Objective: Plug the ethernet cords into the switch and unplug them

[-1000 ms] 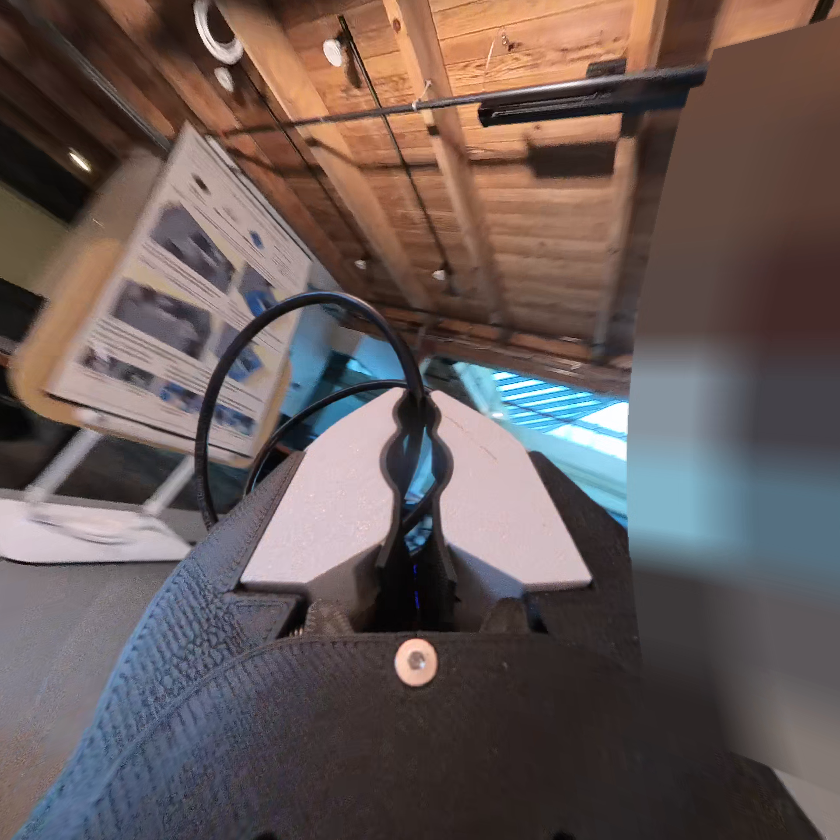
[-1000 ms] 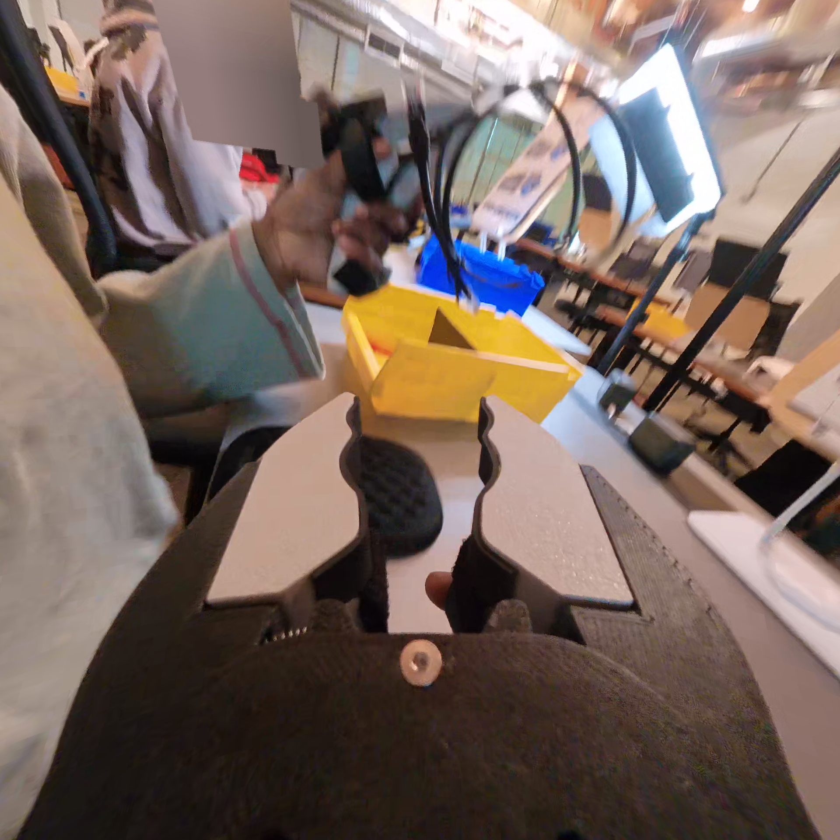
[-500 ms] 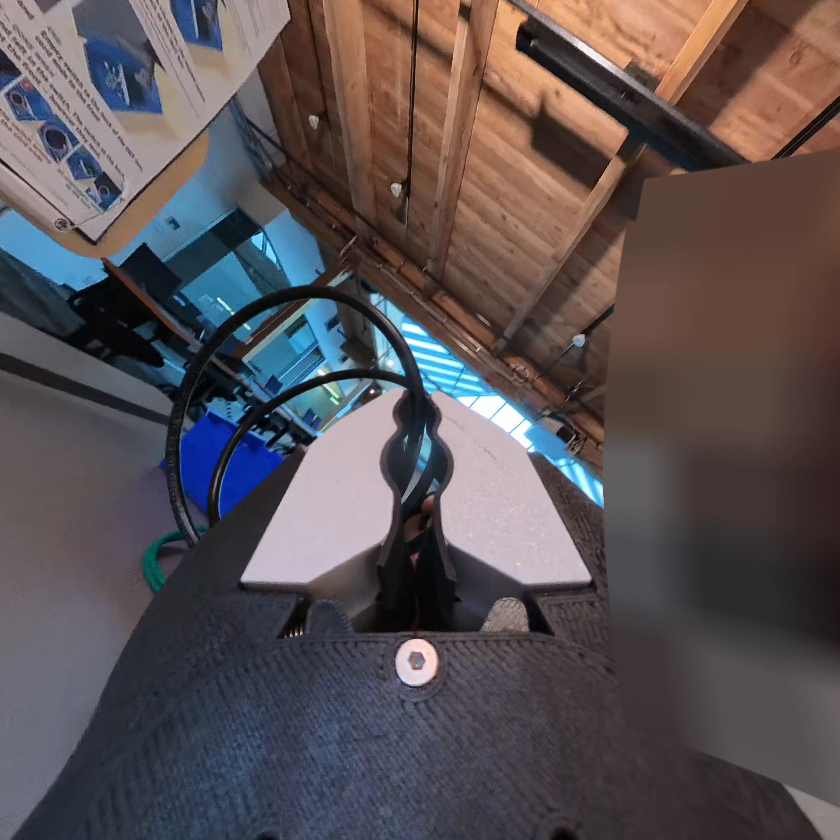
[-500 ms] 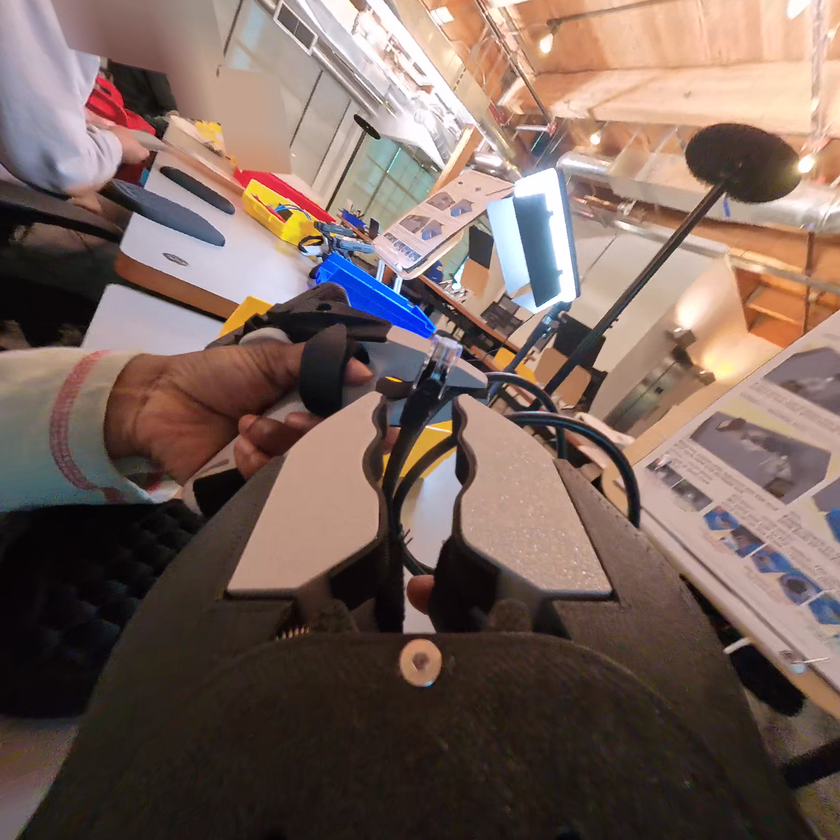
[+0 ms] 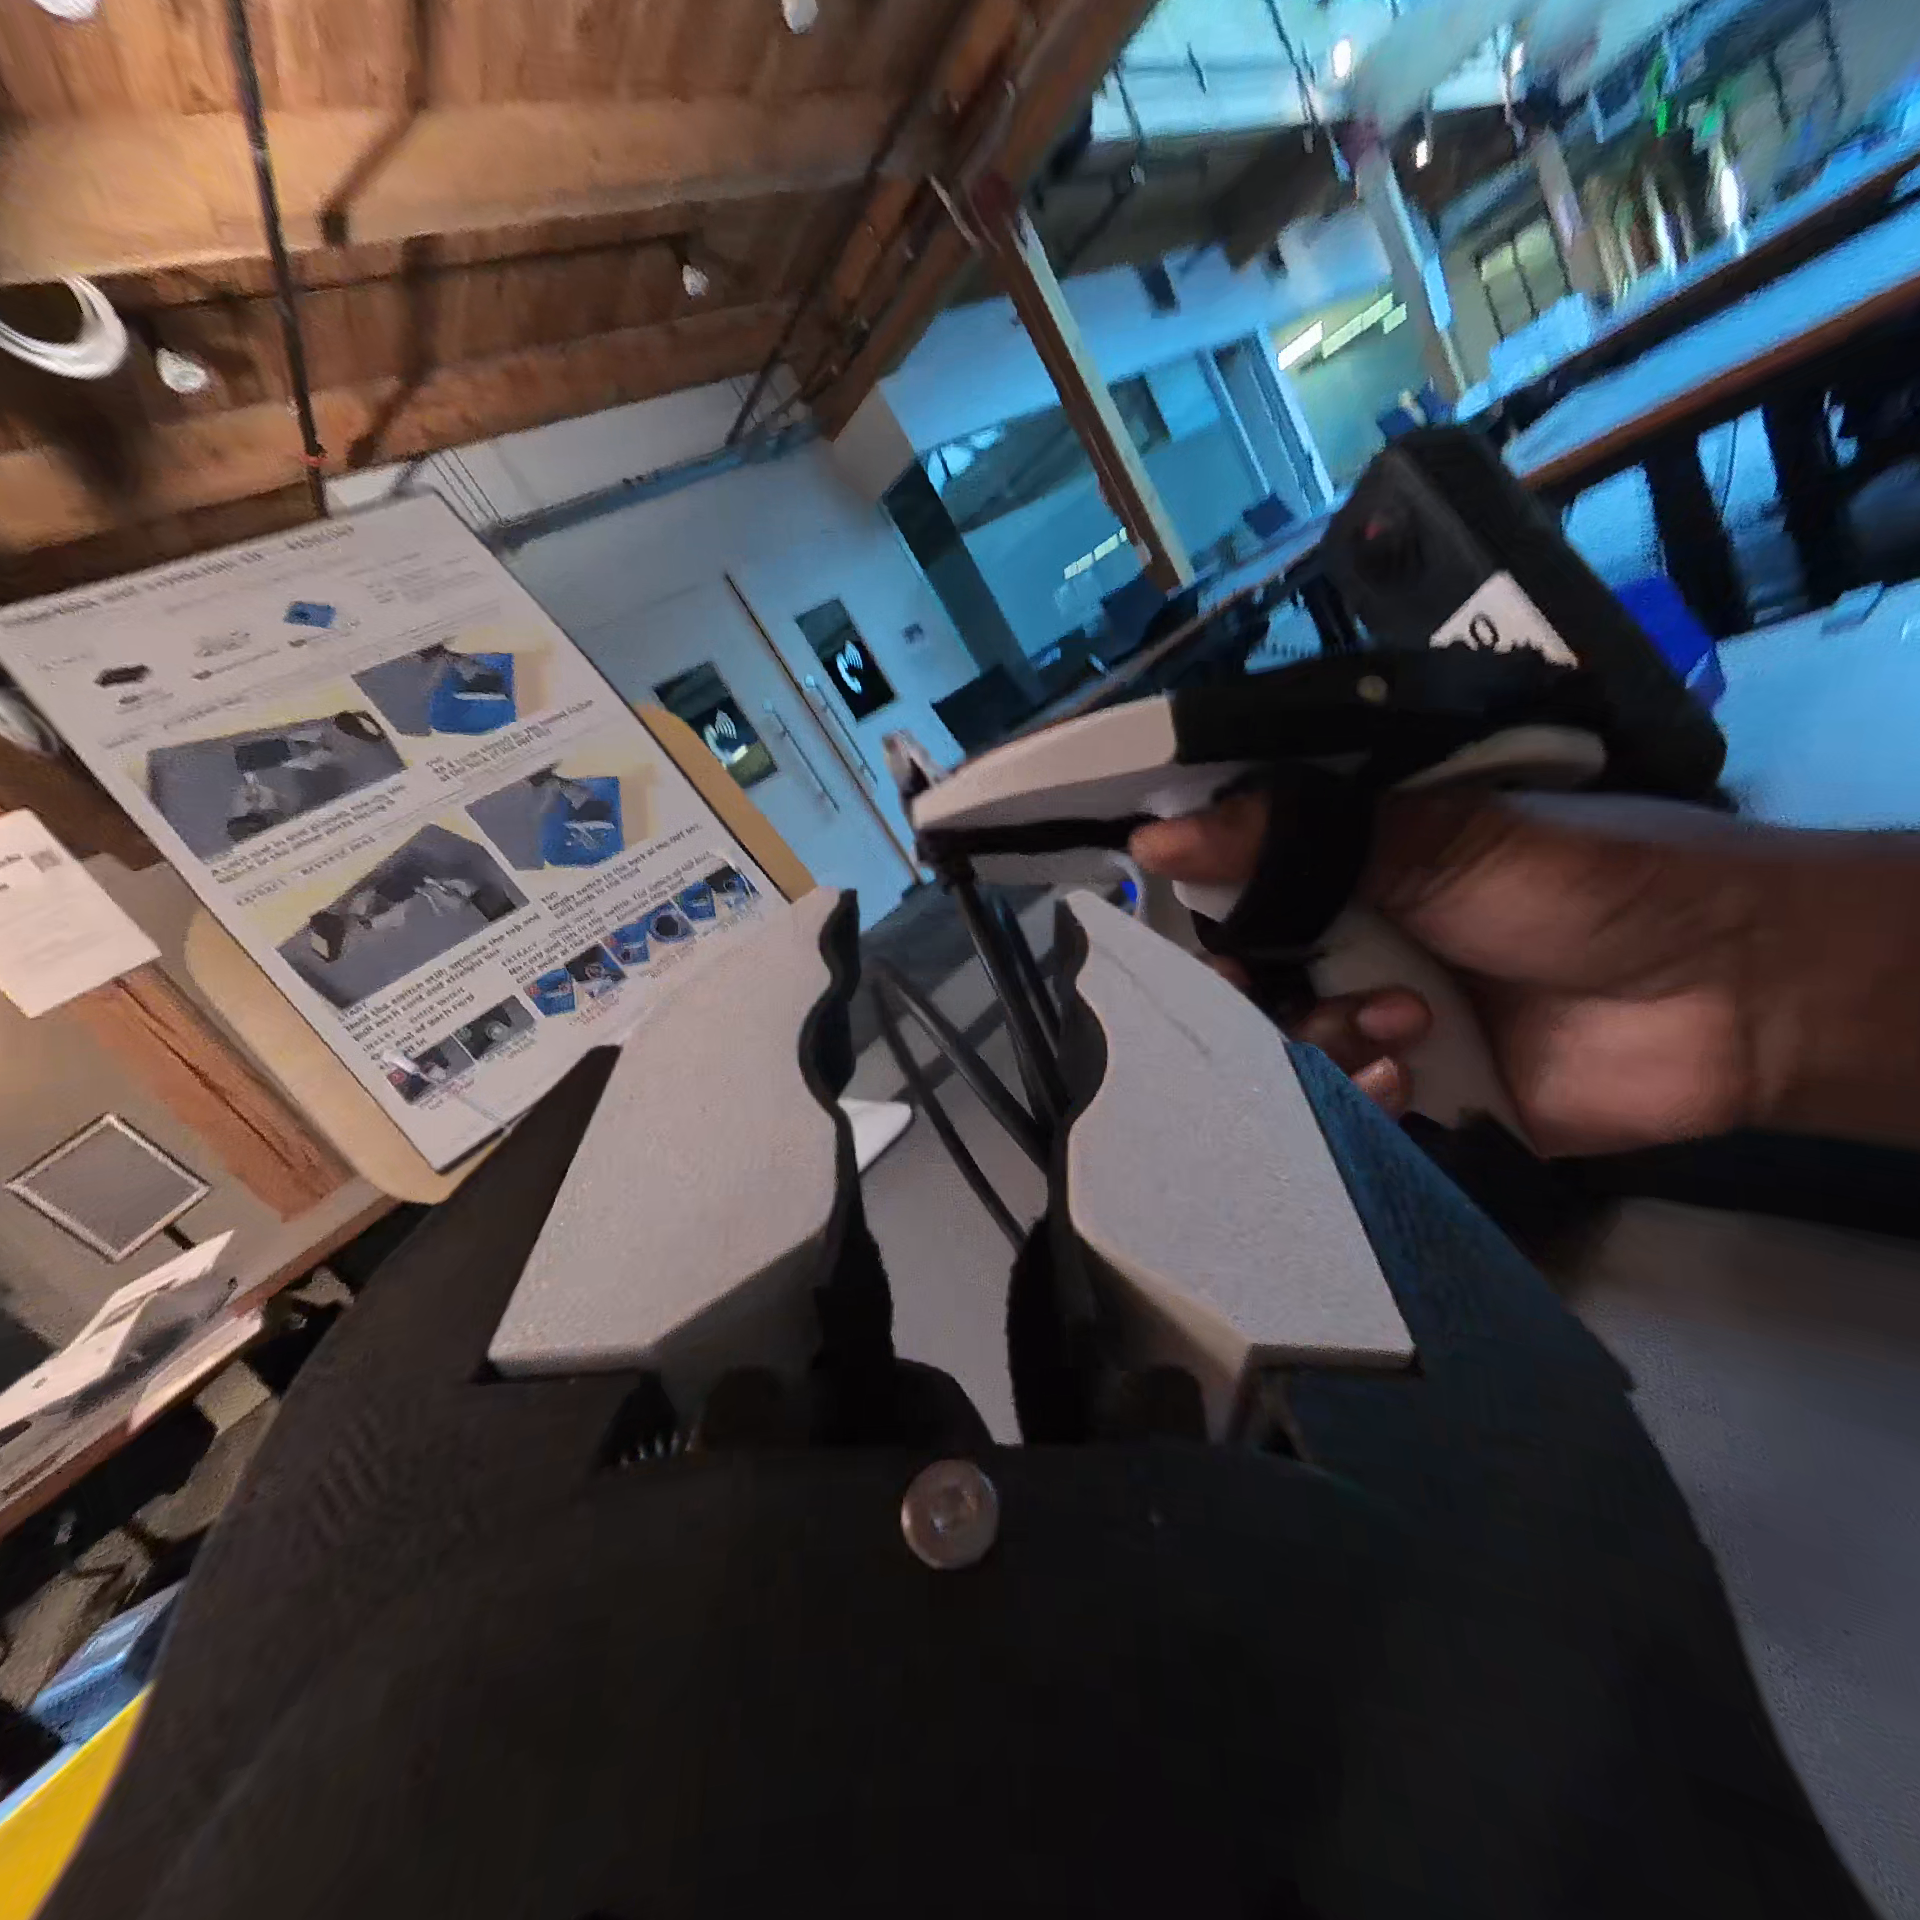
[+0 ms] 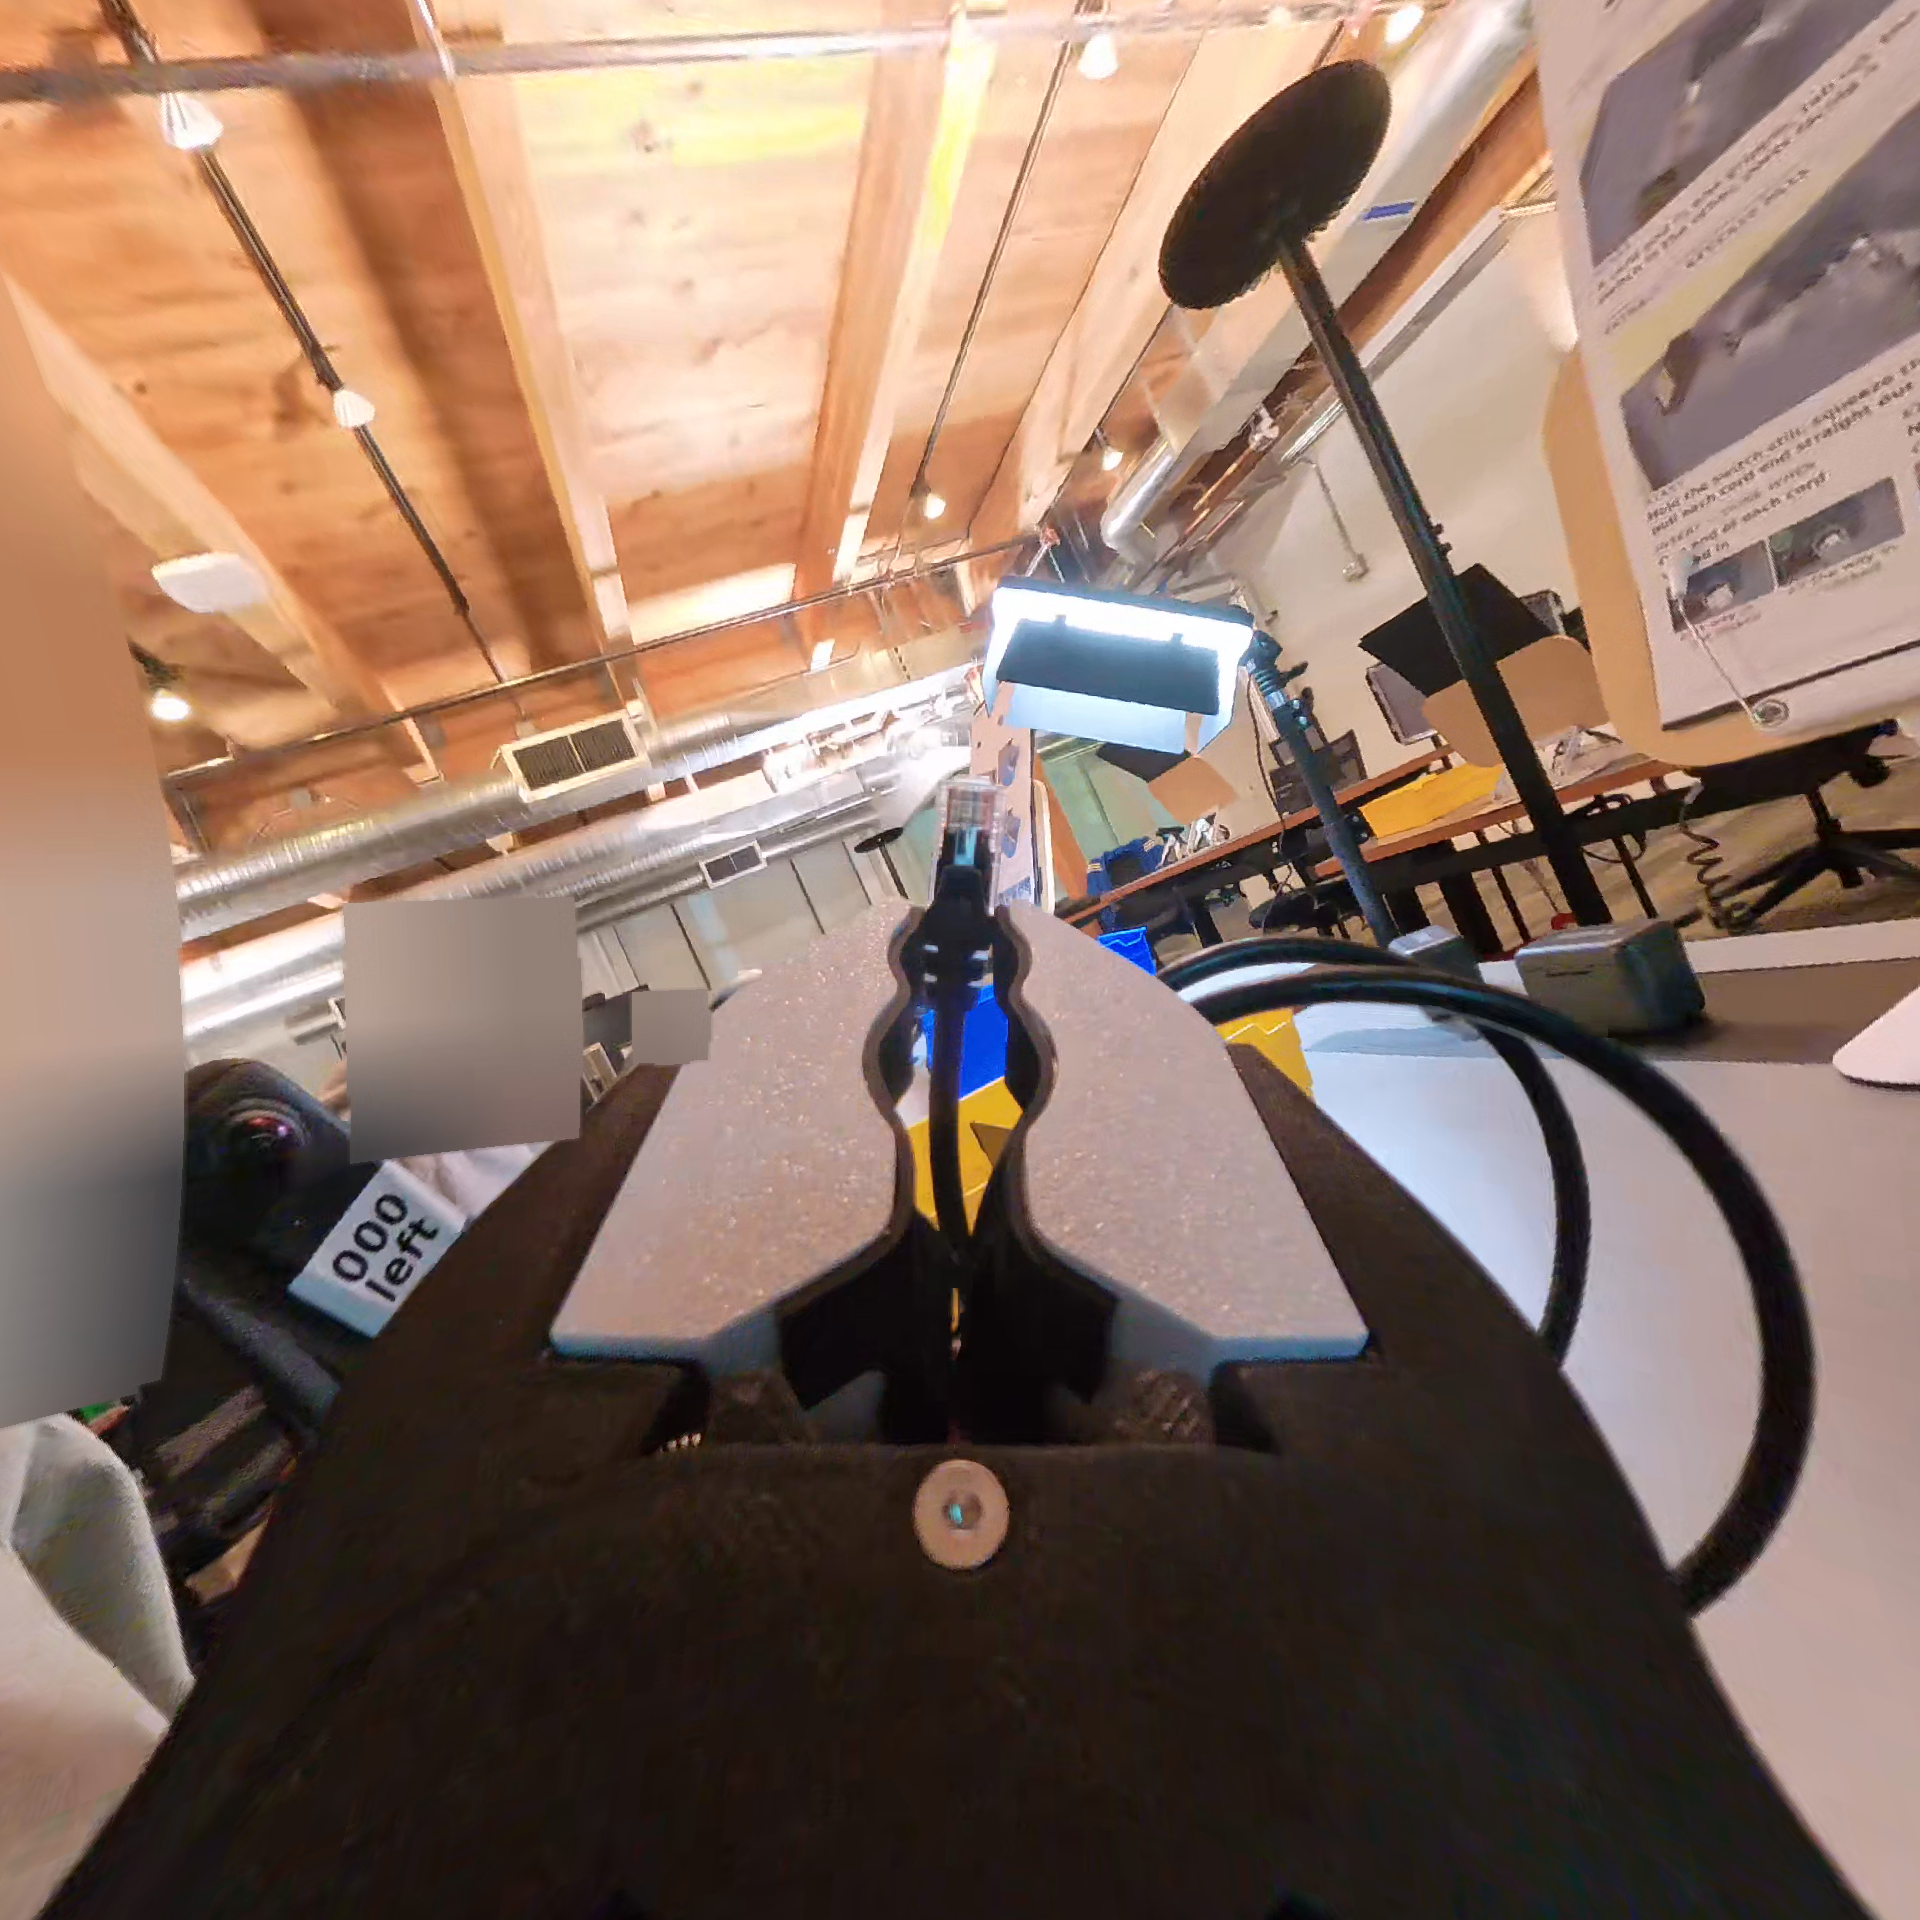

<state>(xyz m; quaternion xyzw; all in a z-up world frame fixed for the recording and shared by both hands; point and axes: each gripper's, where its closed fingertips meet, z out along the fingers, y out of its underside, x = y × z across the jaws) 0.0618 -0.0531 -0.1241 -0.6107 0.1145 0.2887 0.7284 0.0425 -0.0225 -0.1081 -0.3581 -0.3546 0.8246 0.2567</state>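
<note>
In the right wrist view my right gripper (image 6: 958, 925) is shut on a black ethernet cord (image 6: 1558, 1039) just below its clear plug (image 6: 971, 821), which sticks out above the fingertips. The cord loops away to the right over the grey table (image 6: 1662, 1195). In the left wrist view my left gripper (image 5: 956, 925) is open. The same cord (image 5: 997, 997) runs loose between its pads, close to the right one. The right gripper (image 5: 925, 821), held by a hand (image 5: 1610, 966), pinches the cord just beyond the left fingertips. The left gripper's body (image 6: 270, 1164) shows at lower left in the right wrist view. No switch is in view.
A poster board (image 5: 364, 779) stands to the left in the left wrist view; it also shows at the right edge of the right wrist view (image 6: 1745, 364). A yellow bin (image 6: 961, 1143), a blue bin (image 6: 1127, 945), a lit light panel (image 6: 1112, 665) and a black stand (image 6: 1392, 520) lie ahead. The grippers' ends are close to 4 centimeters from one another.
The left gripper held the cord shut, then opened and let it go. The right gripper closed on the cord just below the plug. Both views swung round.
</note>
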